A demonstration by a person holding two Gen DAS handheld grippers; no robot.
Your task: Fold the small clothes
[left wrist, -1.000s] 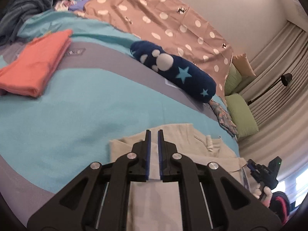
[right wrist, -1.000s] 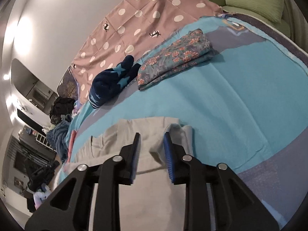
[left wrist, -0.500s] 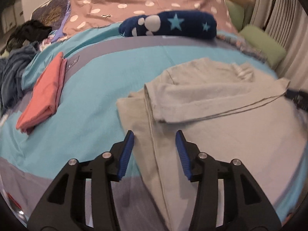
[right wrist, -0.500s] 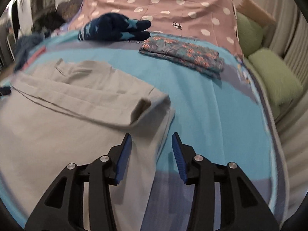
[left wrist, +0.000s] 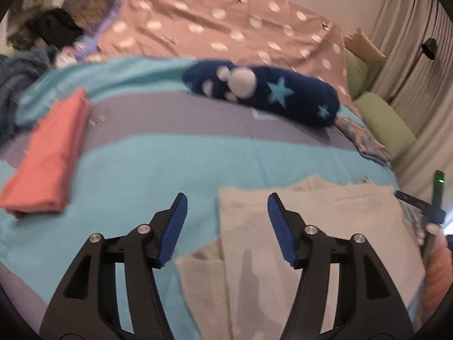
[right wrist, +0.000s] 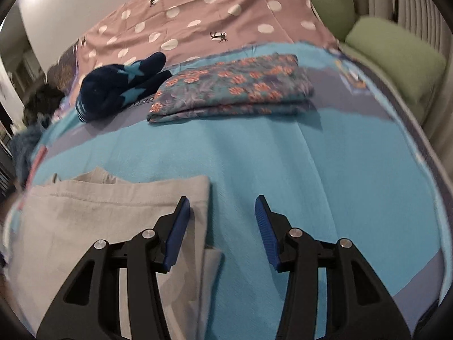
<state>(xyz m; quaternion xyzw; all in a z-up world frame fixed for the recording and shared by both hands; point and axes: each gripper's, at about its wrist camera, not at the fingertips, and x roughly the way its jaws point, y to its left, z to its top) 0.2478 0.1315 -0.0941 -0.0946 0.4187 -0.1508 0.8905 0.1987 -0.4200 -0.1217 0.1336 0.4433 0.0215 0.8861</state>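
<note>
beige garment (left wrist: 311, 226) edge between left gripper (left wrist: 226, 226) jaws (gaping).

My left hand-held gripper (left wrist: 226, 226) is a matte black frame with two angled arms, each cut through by a long triangular opening. Round silver screw heads sit at the pivots, two on each arm. Each of its fingers (left wrist: 173, 228) carries a ribbed blue pad on the inner face. My right hand-held gripper (right wrist: 222, 229) is built the same way: black arms, silver screws, ribbed blue pads on its fingers (right wrist: 264, 228), and black crossbars behind them.
</note>
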